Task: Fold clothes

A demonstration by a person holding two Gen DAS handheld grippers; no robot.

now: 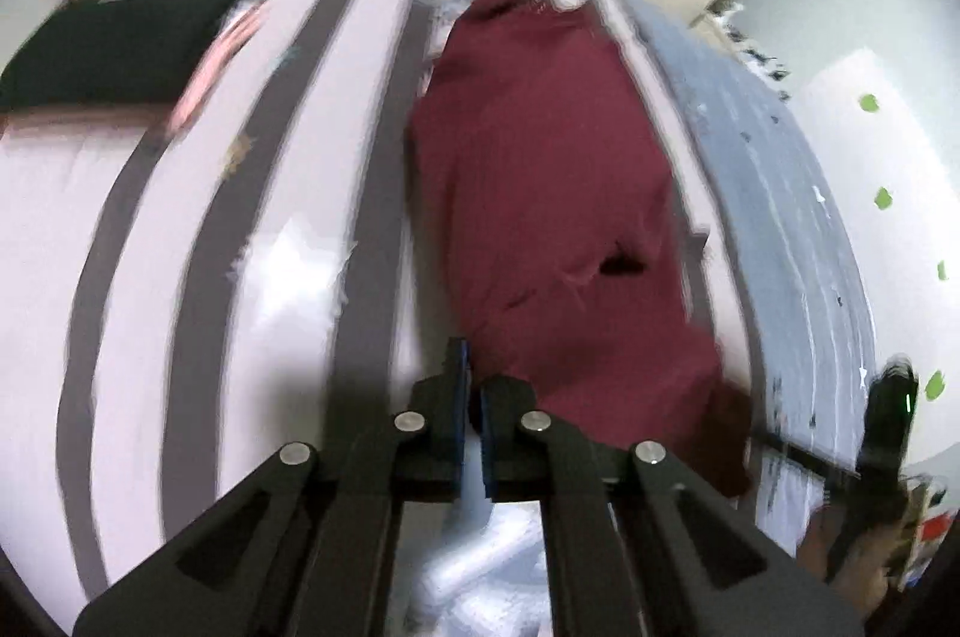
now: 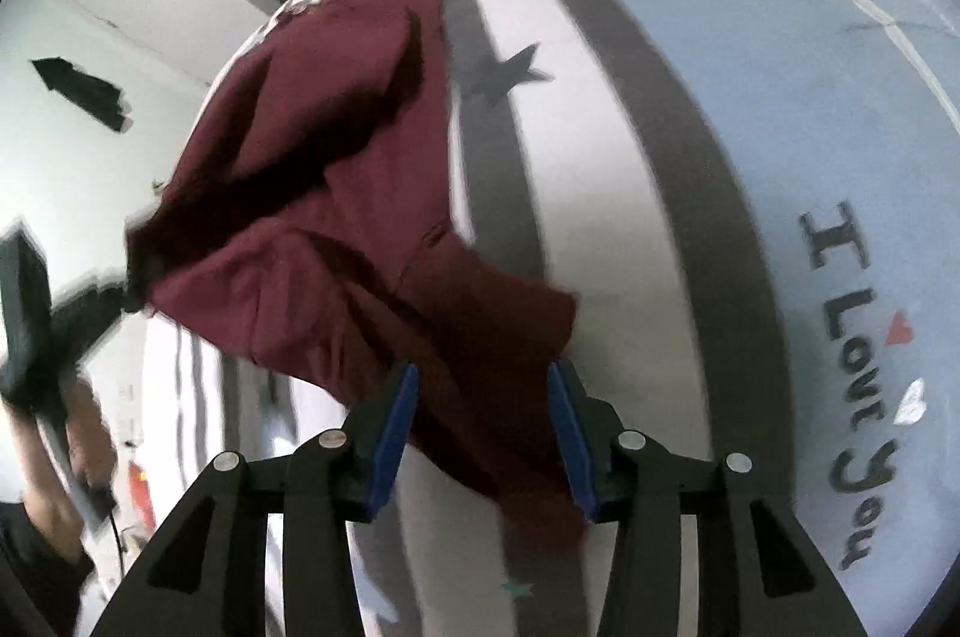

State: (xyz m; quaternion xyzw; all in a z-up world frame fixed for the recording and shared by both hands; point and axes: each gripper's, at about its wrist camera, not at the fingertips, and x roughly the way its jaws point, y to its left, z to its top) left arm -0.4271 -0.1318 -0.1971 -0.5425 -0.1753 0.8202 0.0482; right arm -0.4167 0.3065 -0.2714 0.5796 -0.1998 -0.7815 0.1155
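A maroon garment (image 1: 540, 156) lies lengthwise on a bed cover (image 1: 270, 247) with white and grey stripes. My left gripper (image 1: 474, 373) is shut, its blue pads pressed together at the garment's near edge. In the right wrist view a corner of the garment (image 2: 336, 193) is lifted and drawn out to the left, where the left gripper (image 2: 120, 301) pinches it. My right gripper (image 2: 483, 367) stands open over the garment's lower part. Cloth runs between its blue pads (image 2: 399, 427), and they do not press on it. Both views are blurred.
The cover's blue-grey part (image 2: 780, 66) carries the words "I Love You" (image 2: 846, 337). A dark flat object (image 1: 120, 42) lies at the bed's far left. A person's hand (image 2: 84, 433) holds the left gripper. A pale wall with green dots (image 1: 882, 199) stands to the right.
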